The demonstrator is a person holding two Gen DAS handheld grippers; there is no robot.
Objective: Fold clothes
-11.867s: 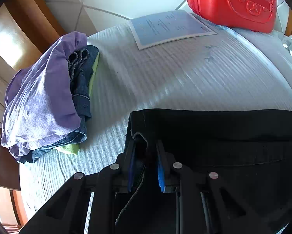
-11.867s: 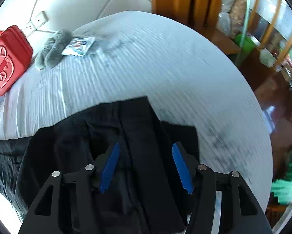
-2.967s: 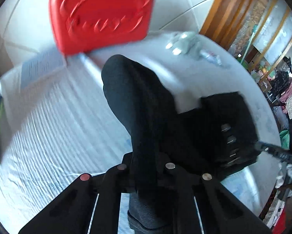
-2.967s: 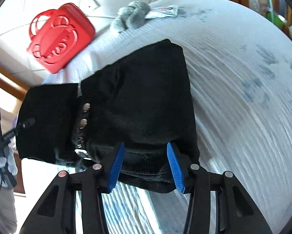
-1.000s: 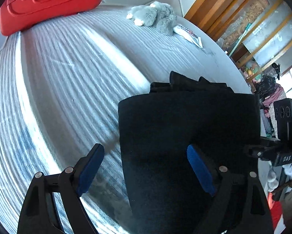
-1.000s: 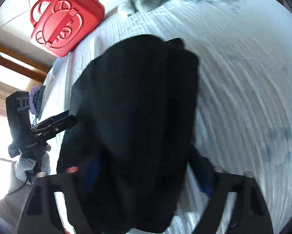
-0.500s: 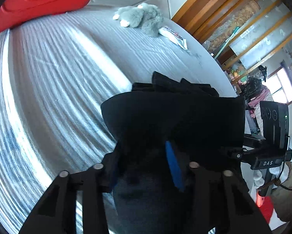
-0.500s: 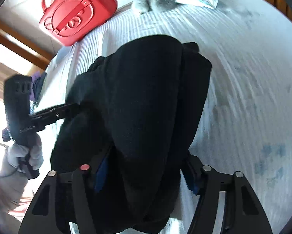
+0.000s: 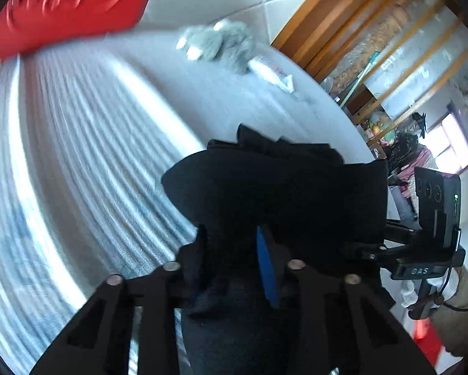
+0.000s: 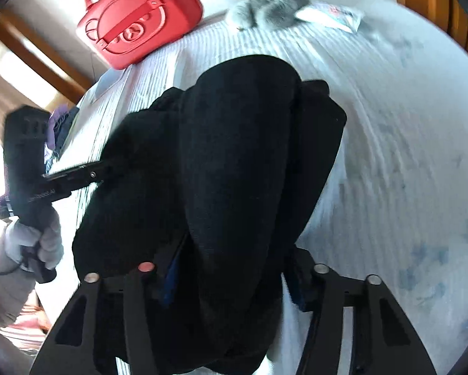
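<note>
So the black pants (image 10: 243, 168) look pretty much folded atm, they're a thick multi-layer bundle w/ a rounded fold edge on the far side, sitting over the striped white bed (image 10: 405, 131), not spread flat anymore. Left gripper (image 9: 234, 250) has its jaws closed in tight, pinching the near edge of the bundle, blue pad showing right against the cloth. Right gripper (image 10: 230, 272) has the bundle between its jaws too, blue pads peeking out on both sides of the fabric, so I'd say it's clamped on it, tho the cloth hides most of the contact. Each gripper shows up in the other's cam, one on each side of the bundle. Can't tell if the bundle's resting on the bed or lifted a bit, left cam is blurry so prob mid-move. My guess: folding on this piece is basically done, what's left is carrying it off and setting it down neat, maybe on the purple/denim clothes pile (image 10: 60, 125) at the far left, then letting go. Other stuff on the bed is well apart at the far end: red bear case (image 10: 140, 22), grey plush toy (image 10: 271, 0), small packet (image 10: 337, 12) just beside it.
</note>
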